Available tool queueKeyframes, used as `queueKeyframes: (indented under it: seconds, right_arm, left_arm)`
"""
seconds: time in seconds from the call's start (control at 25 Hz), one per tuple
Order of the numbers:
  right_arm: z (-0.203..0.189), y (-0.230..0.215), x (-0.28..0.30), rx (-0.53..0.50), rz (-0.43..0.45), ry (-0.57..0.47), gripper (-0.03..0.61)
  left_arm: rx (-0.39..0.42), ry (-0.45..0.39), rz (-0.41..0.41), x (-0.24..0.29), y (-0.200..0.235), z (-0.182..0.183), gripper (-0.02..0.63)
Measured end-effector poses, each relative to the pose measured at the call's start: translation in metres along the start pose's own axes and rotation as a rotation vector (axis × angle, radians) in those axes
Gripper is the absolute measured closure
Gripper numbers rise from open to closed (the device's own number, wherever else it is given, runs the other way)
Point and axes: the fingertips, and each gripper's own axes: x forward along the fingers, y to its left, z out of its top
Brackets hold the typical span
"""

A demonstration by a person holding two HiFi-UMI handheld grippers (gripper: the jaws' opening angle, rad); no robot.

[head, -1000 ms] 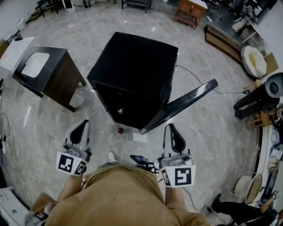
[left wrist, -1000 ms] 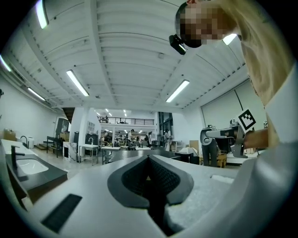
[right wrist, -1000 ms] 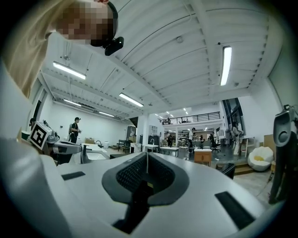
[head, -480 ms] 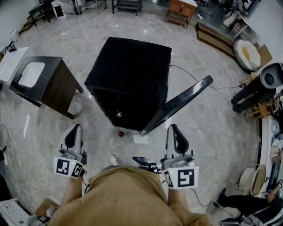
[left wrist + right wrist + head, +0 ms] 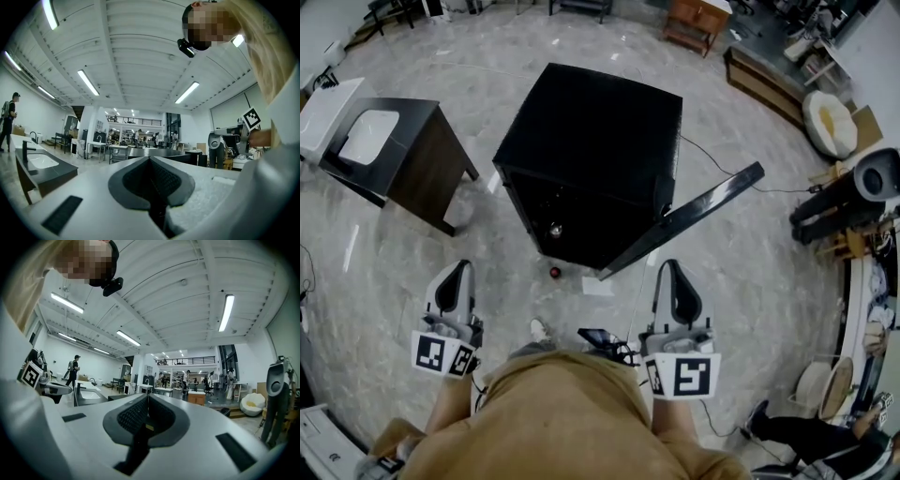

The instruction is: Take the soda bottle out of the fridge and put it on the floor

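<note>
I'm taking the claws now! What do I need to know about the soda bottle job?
Claws: left claw shut, empty; right claw shut, empty. Both are held level, short of the fridge.
Things: the fridge's door stands open. A small red-topped thing stands on the floor just in front. It is probably the soda bottle seen from above, but too small to be sure. A pale round thing shows inside the fridge.
Done: door open; bottle maybe already out.
Left: check which one is the bottle. If it is inside, set it on the floor.
</note>
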Motion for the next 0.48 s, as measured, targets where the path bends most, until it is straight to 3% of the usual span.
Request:
queueKeyframes:
  seconds: [0.48]
  right_arm:
    - [-0.005,0.026,0.006,0.002,0.052,0.02,0.577]
  left_arm:
    - [-0.016,-0.001,0.016,-0.014,0.01,-0.006,0.612]
